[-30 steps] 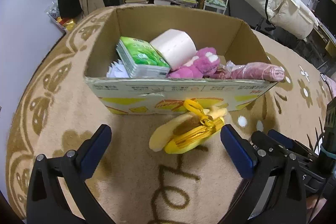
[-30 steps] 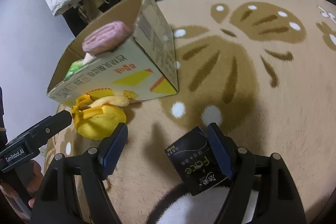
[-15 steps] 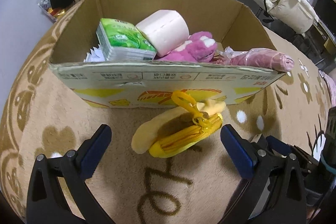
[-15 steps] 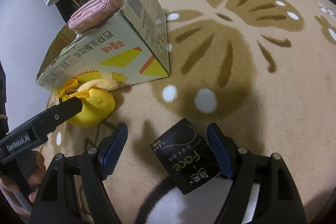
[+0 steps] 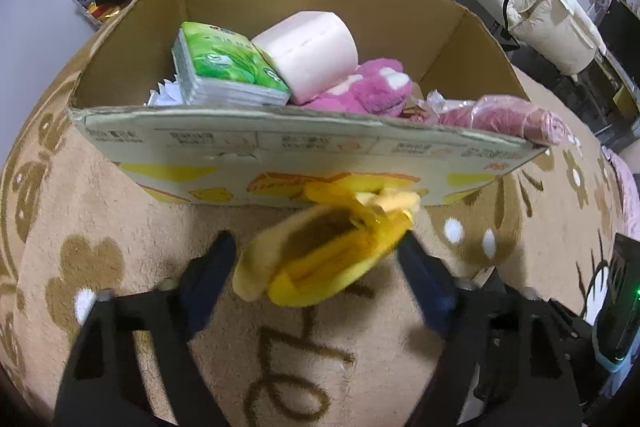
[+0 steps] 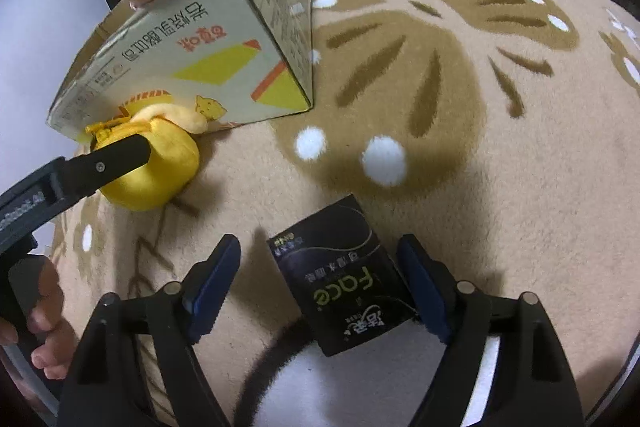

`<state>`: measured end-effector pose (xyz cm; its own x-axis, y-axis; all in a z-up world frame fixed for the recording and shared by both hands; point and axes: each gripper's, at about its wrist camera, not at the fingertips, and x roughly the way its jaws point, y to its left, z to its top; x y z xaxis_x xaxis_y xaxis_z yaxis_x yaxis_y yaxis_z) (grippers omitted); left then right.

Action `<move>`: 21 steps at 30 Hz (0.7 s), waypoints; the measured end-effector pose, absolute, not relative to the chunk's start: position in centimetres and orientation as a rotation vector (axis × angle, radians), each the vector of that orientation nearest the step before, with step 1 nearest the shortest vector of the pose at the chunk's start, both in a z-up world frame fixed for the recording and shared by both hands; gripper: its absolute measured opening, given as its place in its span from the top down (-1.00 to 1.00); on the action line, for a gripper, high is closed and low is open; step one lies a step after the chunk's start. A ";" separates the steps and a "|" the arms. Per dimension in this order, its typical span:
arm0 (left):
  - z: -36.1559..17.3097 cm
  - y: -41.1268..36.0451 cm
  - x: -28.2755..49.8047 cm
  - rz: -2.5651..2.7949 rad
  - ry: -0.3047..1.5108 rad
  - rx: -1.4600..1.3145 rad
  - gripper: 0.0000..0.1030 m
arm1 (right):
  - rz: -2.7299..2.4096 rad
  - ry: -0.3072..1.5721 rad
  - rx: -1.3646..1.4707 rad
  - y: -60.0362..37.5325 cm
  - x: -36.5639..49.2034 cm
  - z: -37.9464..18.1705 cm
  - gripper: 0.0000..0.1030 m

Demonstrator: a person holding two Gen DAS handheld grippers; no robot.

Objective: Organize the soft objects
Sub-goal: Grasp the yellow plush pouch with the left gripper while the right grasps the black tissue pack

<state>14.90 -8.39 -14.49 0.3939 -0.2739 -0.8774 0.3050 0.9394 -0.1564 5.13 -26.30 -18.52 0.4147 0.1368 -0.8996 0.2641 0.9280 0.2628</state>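
My left gripper [image 5: 316, 259] is squeezing the yellow plush pouch [image 5: 320, 259] on the rug [image 5: 100, 227], near the cardboard box [image 5: 280, 151]. My right gripper [image 6: 320, 283] is staying wide apart around the black pack [image 6: 344, 279].

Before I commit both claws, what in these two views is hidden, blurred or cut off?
- Left wrist view: left claw against yellow plush pouch; motion blur hides pad contact.
- Left wrist view: floor of the cardboard box; near wall, green tissue pack and paper roll cover it.
- Right wrist view: black tissue pack between the open right claw; near end hidden behind the claw.
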 end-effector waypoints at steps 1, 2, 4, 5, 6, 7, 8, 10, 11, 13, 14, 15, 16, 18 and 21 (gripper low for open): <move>-14.5 -8.6 14.8 -0.375 1.106 0.038 -0.32 | -0.095 1.153 0.380 -26.1 5.1 -18.5 -0.44; -14.3 -8.8 14.6 -0.372 1.097 0.057 -0.29 | -0.113 1.160 0.366 -26.1 5.1 -18.5 -0.31; -14.2 -9.1 14.2 -0.371 1.089 0.088 -0.18 | -0.118 1.158 0.373 -26.2 5.0 -18.7 -0.25; -14.2 -9.2 14.0 -0.371 1.089 0.102 -0.15 | -0.121 1.154 0.374 -26.2 5.0 -18.6 -0.21; -14.0 -9.2 13.9 -0.372 1.089 0.104 -0.11 | -0.121 1.148 0.373 -26.3 5.0 -18.6 -0.19; -14.0 -9.1 13.7 -0.374 1.089 0.105 -0.04 | -0.120 1.141 0.376 -26.3 5.0 -18.5 -0.19; -13.9 -9.1 13.6 -0.376 1.090 0.108 -0.02 | -0.116 1.136 0.380 -26.4 5.0 -18.5 -0.18; -13.7 -9.0 13.3 -0.380 1.089 0.110 0.12 | -0.108 1.119 0.392 -27.1 5.3 -18.3 -0.17; -13.6 -8.8 13.1 -0.383 1.089 0.111 0.15 | -0.104 1.110 0.401 -27.2 5.3 -18.2 -0.17; -13.3 -8.5 12.9 -0.382 1.085 0.111 0.27 | -0.096 1.091 0.420 -27.6 5.5 -18.0 -0.16; -13.1 -8.5 12.8 -0.389 1.086 0.115 0.30 | -0.093 1.082 0.428 -27.8 5.7 -18.0 -0.15; -13.0 -8.5 12.6 -0.392 1.084 0.118 0.36 | -0.088 1.073 0.434 -28.0 5.9 -17.9 -0.15; -12.8 -8.5 12.5 -0.395 1.081 0.122 0.41 | -0.081 1.063 0.439 -28.0 6.1 -17.7 -0.14; -12.3 -8.4 12.1 -0.403 1.076 0.133 0.46 | -0.069 1.044 0.438 -28.0 6.5 -17.4 -0.13; -11.6 -8.2 11.3 -0.408 1.064 0.155 0.50 | -0.054 1.012 0.426 -27.7 7.1 -16.7 -0.11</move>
